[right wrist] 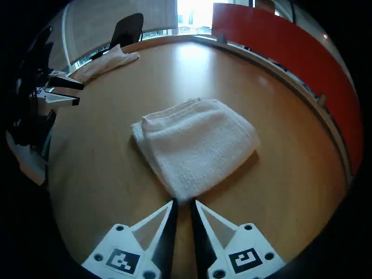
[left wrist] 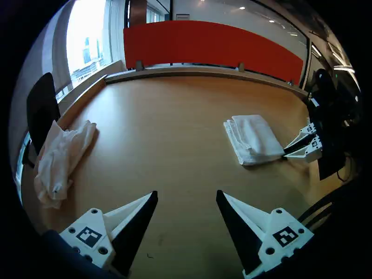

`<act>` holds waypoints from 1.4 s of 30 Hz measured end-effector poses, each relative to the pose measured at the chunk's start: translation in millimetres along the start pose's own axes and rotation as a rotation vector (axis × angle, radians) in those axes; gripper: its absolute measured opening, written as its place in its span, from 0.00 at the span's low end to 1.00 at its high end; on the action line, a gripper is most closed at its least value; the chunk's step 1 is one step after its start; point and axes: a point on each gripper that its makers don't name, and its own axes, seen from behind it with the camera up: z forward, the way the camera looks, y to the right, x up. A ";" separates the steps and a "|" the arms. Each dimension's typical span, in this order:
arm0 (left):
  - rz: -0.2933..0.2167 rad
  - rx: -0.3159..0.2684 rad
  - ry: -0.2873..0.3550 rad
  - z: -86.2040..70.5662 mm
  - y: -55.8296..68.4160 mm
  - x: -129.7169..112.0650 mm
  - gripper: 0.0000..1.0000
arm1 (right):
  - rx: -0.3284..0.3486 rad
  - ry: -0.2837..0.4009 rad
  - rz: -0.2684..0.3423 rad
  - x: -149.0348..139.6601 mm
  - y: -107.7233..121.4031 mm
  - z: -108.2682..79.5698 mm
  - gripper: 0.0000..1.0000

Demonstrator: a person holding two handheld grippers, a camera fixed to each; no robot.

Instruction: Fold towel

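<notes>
Wooden table (left wrist: 176,121) spans both views. The folded white towel (right wrist: 197,144) lies at centre of the right gripper view. Right gripper (right wrist: 183,203), bottom centre, has its fingers nearly together at the towel's near corner, and I cannot tell if it pinches. Left gripper (left wrist: 186,194) gapes wide over the table.

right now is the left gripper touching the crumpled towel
Apart. The left gripper view shows bare table between the left gripper and the crumpled towel.

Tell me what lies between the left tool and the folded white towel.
Nothing: in the left gripper view, just bare light-brown wooden tabletop lies between the left tool and the folded white terry towel.
</notes>
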 end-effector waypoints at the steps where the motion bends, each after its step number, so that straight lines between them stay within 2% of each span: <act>1: 0.000 0.000 0.000 0.1 0.0 0.0 0.93 | 0.003 0.001 0.003 0.1 -0.5 0.0 0.12; 6: 0.003 0.000 -0.001 0.2 0.4 0.4 0.93 | 0.013 0.009 0.013 1.6 -2.3 0.2 0.06; 12: 0.005 -0.002 0.001 -0.3 1.0 1.7 0.93 | 0.006 0.030 -0.003 11.0 -0.3 -3.1 0.05; 17: 0.007 -0.001 0.005 -0.4 -0.2 3.0 0.93 | -0.004 0.058 -0.025 29.0 5.0 -14.2 0.05; 26: 0.007 -0.008 0.025 -0.8 2.5 10.6 0.93 | -0.036 0.120 -0.078 82.6 26.2 -41.6 0.05; 36: 0.014 -0.016 0.050 -1.8 5.7 21.5 0.93 | -0.077 0.206 -0.165 151.0 46.4 -78.7 0.05; 42: 0.022 -0.020 0.063 -2.1 6.8 27.7 0.93 | -0.100 0.239 -0.184 178.7 56.5 -101.7 0.05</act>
